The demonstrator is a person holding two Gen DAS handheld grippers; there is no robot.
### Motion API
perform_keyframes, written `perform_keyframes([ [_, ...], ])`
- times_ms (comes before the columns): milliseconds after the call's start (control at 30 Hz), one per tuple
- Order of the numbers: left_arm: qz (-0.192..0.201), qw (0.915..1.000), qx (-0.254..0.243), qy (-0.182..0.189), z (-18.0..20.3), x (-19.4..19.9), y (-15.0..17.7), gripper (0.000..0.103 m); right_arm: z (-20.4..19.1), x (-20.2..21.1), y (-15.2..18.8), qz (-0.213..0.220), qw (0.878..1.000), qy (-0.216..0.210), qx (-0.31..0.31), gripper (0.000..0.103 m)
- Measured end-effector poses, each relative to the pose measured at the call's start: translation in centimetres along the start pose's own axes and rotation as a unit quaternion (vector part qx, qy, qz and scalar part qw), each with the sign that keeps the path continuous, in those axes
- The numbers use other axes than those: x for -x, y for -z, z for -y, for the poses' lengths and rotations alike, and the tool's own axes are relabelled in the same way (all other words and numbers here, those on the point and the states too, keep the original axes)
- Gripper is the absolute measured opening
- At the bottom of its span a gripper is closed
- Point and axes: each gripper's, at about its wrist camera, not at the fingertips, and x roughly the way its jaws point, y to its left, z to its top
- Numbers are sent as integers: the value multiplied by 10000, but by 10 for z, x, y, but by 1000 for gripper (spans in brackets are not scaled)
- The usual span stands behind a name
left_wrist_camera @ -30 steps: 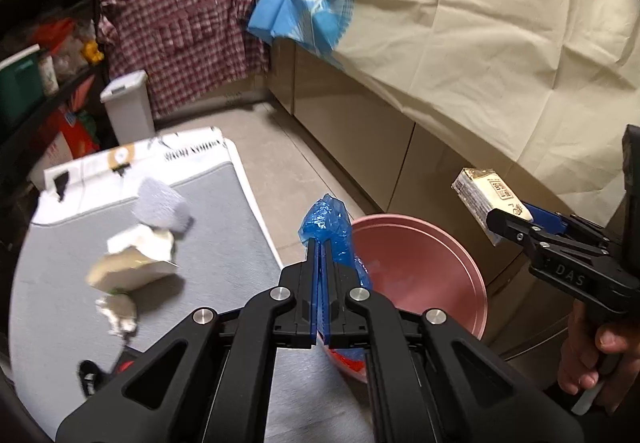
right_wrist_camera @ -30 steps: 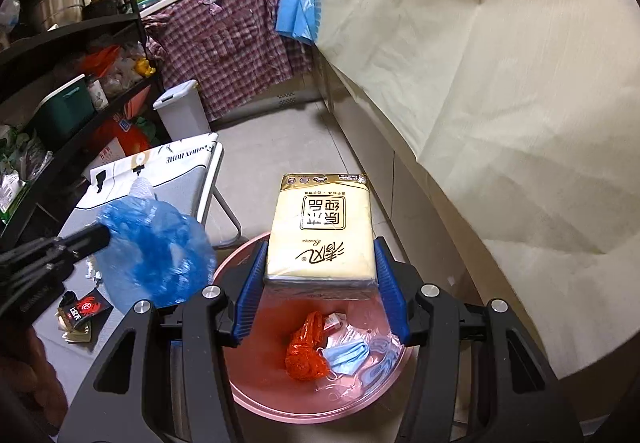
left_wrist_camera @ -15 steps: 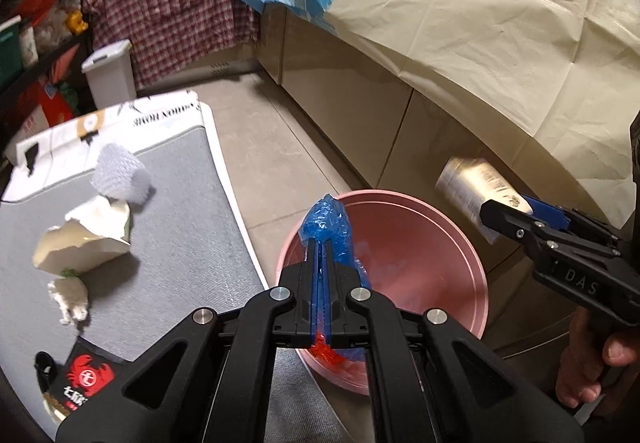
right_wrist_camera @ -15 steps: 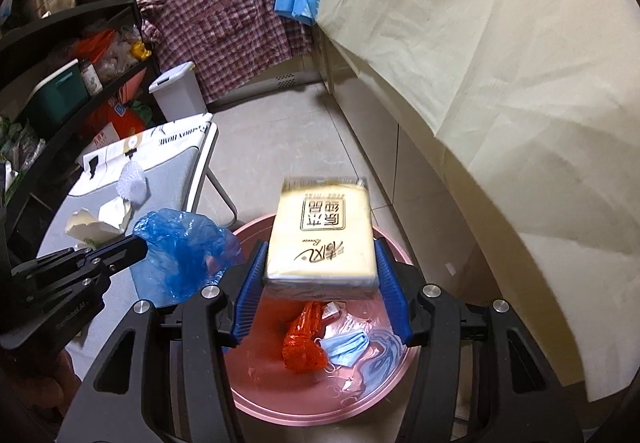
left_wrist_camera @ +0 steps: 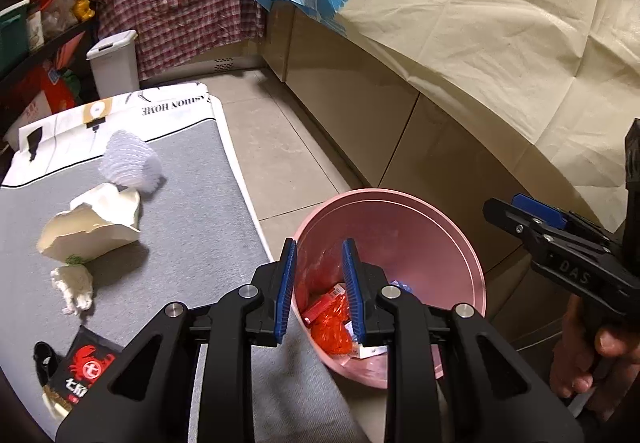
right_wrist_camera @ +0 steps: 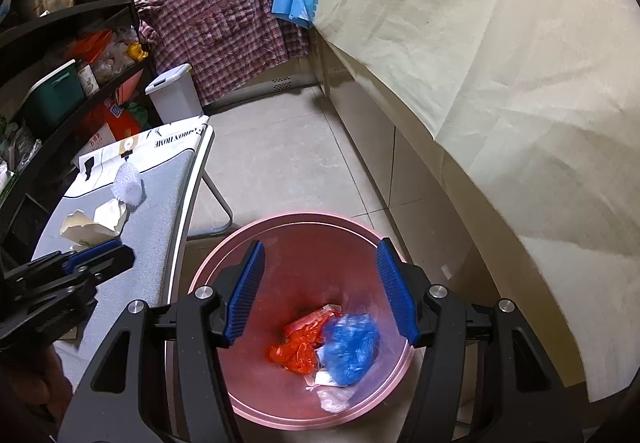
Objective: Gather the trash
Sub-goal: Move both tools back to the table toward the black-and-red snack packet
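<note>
A: The right wrist view is showing the blue bag [right_wrist_camera: 351,347] lying in the pink bin [right_wrist_camera: 280,221] beside red wrapping [right_wrist_camera: 298,343].

B: The left view is hiding it, but showing the torn carton [left_wrist_camera: 94,221] and crab packet [left_wrist_camera: 86,367] waiting on the grey board [left_wrist_camera: 192,227].

A: Both the left gripper [left_wrist_camera: 318,285] and right gripper [right_wrist_camera: 320,289] are opening, nothing between the jaws, hovering over the bin beside the board's edge; open floor is lying beyond.
</note>
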Motion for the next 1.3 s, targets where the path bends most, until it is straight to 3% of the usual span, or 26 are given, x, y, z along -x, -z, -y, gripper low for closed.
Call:
perform_keyframes([
  [433, 311, 9993, -76, -205, -55, 87, 6, 24, -16, 32, 1, 487, 9986, -143, 143, 51],
  [767, 405, 9965, 22, -725, -154, 163, 23, 24, -46, 57, 2, 544, 9953, -791, -95, 23],
  [967, 420, 9959, 371, -714, -190, 167, 48, 23, -90, 65, 7, 574, 9916, -1158, 6, 22],
  [1133, 361, 9958, 354, -760, -202, 158, 61, 23, -127, 66, 16, 584, 9881, -1419, 52, 22],
  [1300, 211, 9963, 403, -734, -208, 146, 65, 23, -161, 51, 28, 294, 9837, -1772, -63, 23],
])
